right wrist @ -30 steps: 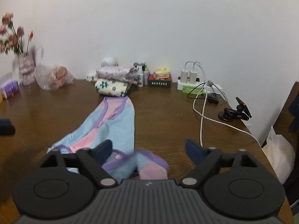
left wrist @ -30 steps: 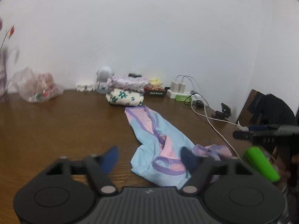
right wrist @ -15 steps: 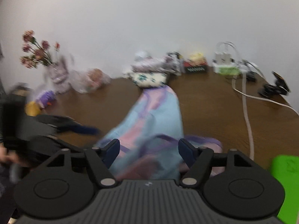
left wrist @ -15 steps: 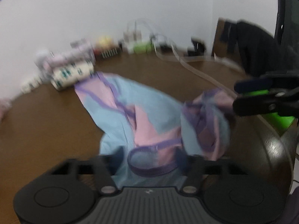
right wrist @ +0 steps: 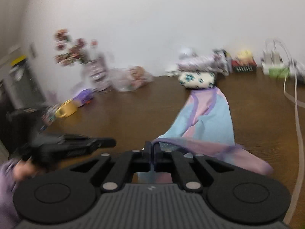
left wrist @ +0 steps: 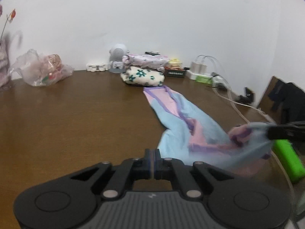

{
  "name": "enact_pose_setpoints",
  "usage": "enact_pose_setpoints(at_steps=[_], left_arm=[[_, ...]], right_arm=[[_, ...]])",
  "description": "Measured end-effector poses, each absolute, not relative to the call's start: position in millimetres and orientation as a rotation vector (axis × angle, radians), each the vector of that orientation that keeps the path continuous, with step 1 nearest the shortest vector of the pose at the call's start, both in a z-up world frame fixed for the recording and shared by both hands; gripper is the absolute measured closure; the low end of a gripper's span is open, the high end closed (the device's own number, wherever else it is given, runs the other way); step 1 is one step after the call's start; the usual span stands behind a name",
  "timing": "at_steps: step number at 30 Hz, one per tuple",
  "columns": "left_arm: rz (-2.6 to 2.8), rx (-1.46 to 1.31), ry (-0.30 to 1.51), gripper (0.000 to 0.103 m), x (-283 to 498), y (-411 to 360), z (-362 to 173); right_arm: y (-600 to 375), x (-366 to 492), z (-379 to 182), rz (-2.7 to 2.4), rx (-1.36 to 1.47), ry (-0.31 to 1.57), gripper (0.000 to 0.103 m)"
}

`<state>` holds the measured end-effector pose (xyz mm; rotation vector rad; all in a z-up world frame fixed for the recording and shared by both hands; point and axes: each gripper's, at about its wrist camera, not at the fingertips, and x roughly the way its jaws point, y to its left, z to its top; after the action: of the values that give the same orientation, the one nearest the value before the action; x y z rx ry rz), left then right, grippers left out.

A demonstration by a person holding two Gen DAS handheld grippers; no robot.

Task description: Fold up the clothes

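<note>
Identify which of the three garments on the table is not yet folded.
The blue and pink garment, spread out long across the table; the flowered bundle and the lilac one are stacked by the wall.

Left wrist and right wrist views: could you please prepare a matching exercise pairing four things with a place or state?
Things:
1. right gripper
2. left gripper
3. floral bundle
4. plastic bag

Places or states:
A. far left, against the wall
B. shut, nothing between the fingers
C. shut on the pastel garment
D. under the lilac pile, at the garment's far end

Pairs: 1-C, 2-B, 3-D, 4-A
</note>
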<state>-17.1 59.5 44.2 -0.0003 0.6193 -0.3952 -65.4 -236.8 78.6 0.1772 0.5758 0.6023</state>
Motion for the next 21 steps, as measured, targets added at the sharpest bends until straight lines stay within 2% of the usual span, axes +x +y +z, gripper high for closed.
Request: enact_pose_setpoints(at_steps=[2, 4, 5, 6, 7, 10, 11, 12, 14, 15, 16, 17, 18, 19, 21], left_arm=[[-0.45, 0.061, 0.582, 0.064, -28, 49, 49], [-0.504, 0.107, 0.564, 0.053, -32, 31, 52], [-0.545, 0.126, 0.566, 0.053, -31, 21, 52], [-0.59, 0.145, 0.571, 0.053, -30, 10, 51], [-0.632, 0.163, 0.575, 0.053, -30, -1, 51], [-0.728, 0.245, 0.584, 0.046, -29, -31, 50], [-0.758, 0.279, 0.587, 0.041, -28, -42, 50], [-0.778, 0.31, 0.592, 0.04, -25, -53, 47], [-0.809, 0.37, 0.622, 0.04, -14, -76, 37], [-0.823, 0.399, 0.653, 0.041, -7, -87, 30], [-0.837, 0.423, 0.692, 0.049, 1, -96, 23], [-0.853, 0.42, 0.733, 0.068, 7, -100, 19], [-0.87, 0.405, 0.771, 0.081, 13, -102, 16], [-0.886, 0.39, 0.809, 0.099, 19, -103, 13], [-0.893, 0.356, 0.843, 0.099, 25, -101, 11]], right_arm=[[-255, -97, 77, 0.692, 0.165, 0.635, 0.101], [-263, -122, 60, 0.776, 0.145, 0.795, 0.098], [-258, -132, 48, 0.77, 0.09, 0.873, 0.096], [-251, -143, 38, 0.746, 0.016, 0.935, 0.089], [-249, -148, 36, 0.721, -0.02, 0.941, 0.086], [-254, -153, 50, 0.647, -0.027, 0.857, 0.052], [-258, -147, 54, 0.609, 0.01, 0.831, 0.048], [-262, -139, 54, 0.549, 0.036, 0.823, 0.044], [-270, -124, 48, 0.427, 0.091, 0.834, 0.045], [-277, -119, 41, 0.38, 0.13, 0.853, 0.046], [-283, -114, 35, 0.353, 0.168, 0.871, 0.048], [-288, -111, 28, 0.337, 0.206, 0.889, 0.05], [-292, -110, 24, 0.326, 0.231, 0.896, 0.051], [-294, -112, 21, 0.32, 0.241, 0.892, 0.051], [-296, -116, 19, 0.314, 0.246, 0.881, 0.052]])
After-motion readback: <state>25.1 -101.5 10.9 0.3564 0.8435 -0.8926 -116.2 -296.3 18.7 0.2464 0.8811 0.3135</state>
